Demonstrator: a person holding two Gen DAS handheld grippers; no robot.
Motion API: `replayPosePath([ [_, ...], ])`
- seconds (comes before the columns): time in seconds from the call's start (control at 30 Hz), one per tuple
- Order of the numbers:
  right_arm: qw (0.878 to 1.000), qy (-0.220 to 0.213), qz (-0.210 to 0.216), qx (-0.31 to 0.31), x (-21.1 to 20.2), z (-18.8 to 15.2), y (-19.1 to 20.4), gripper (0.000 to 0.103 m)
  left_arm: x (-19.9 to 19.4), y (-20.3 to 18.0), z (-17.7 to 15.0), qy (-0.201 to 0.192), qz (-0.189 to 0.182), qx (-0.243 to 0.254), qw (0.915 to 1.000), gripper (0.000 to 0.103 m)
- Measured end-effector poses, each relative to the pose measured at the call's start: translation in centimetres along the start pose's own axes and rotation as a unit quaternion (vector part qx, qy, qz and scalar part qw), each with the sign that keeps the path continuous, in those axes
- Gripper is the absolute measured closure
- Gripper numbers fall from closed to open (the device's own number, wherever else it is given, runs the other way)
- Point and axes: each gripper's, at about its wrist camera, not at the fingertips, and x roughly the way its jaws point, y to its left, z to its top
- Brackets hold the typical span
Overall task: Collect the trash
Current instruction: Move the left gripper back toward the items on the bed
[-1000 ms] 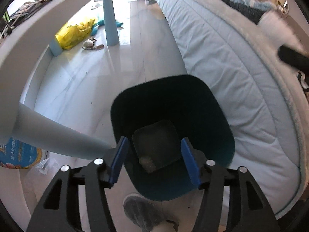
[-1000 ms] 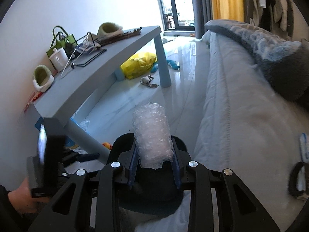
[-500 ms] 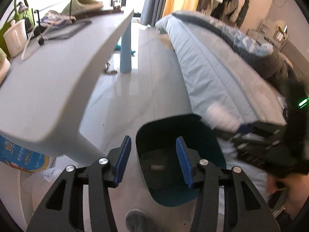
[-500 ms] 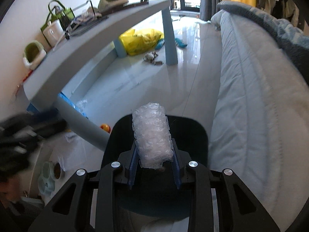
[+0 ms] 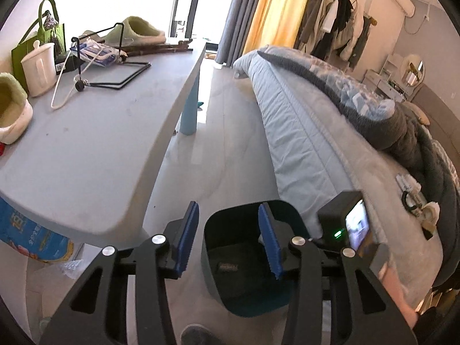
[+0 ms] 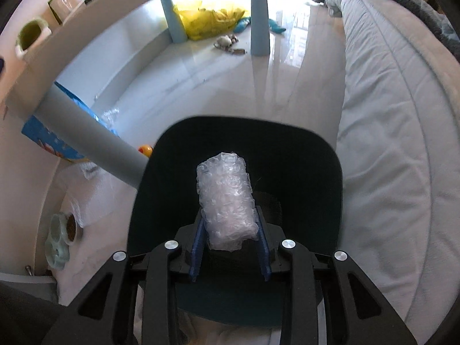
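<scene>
Bubble-wrap wad (image 6: 225, 198) sits clenched in your right gripper (image 6: 230, 248), directly above the dark bin (image 6: 302, 143) mouth. Step in hand: drop-off. Next move, likely: release over the bin. Your left gripper (image 5: 230, 240) holds nothing, jaws just narrowing, above the bin.

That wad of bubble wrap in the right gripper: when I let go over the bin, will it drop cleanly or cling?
The bubble wrap looks airy, so it is probably very light and may fall slowly or drift. It bulges above the right gripper, which suggests that it is squashy and may spring back. The dark bin opens wide beneath it, so it should land inside.
</scene>
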Motion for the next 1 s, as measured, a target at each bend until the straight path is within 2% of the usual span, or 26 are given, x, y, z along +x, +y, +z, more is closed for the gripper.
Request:
replayPosePath([
  [0.07,1.0,0.011,-0.004,-0.001,0.4,-0.3,0.1,0.066,-0.4,-0.2,0.3,-0.006,-0.003,-0.003,1.0,0.058],
  [0.1,1.0,0.014,-0.004,-0.001,0.5,-0.4,0.1,0.055,-0.6,-0.4,0.5,-0.011,-0.003,-0.002,0.9999,0.058],
  [0.17,1.0,0.015,-0.007,0.0,0.4,-0.6,0.0,0.049,-1.0,-0.7,0.7,-0.018,-0.005,0.0,0.9998,0.058],
  [0.6,1.0,-0.014,0.011,-0.007,-2.8,-0.7,-0.4,0.048,-3.1,-2.9,2.3,-0.056,-0.014,0.006,0.9983,0.058],
  [0.83,0.997,-0.065,0.039,-0.021,-7.1,-1.0,-0.5,0.048,-3.5,-5.1,3.0,-0.066,-0.028,0.007,0.9974,0.057],
  [1.0,0.993,-0.103,0.048,-0.029,-10.5,-1.6,-1.4,0.043,-3.8,-6.9,3.4,-0.075,-0.04,0.007,0.9964,0.054],
])
